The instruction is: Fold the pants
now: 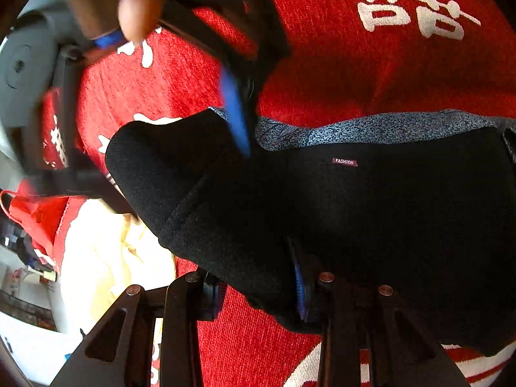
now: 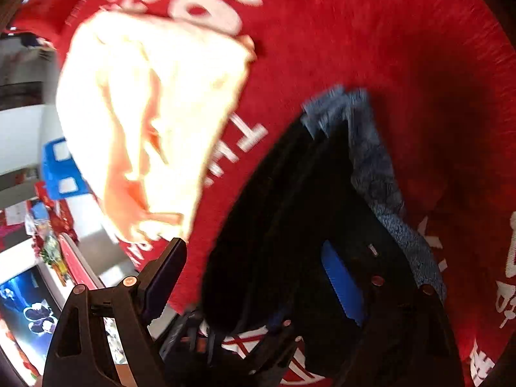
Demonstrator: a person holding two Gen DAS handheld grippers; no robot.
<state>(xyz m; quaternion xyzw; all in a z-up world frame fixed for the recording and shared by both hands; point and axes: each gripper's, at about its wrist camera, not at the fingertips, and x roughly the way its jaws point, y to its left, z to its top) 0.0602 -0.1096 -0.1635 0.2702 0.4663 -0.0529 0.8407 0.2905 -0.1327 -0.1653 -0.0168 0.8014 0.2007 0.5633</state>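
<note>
Black knit pants [image 1: 371,219] with a grey-blue speckled lining at the waistband and a small "FASHION" label [image 1: 344,162] lie bunched on the red lettered cloth [image 1: 354,74], one edge lifted.

The pants [image 1: 371,213] lie on the cloth [image 1: 371,74] that covers the tabletop. A pale garment [image 1: 106,258] lies on the same cloth just left of them. The left gripper [image 1: 258,293] sits at their near edge; the right gripper [image 1: 180,122] reaches in from behind, above the pants.
</note>
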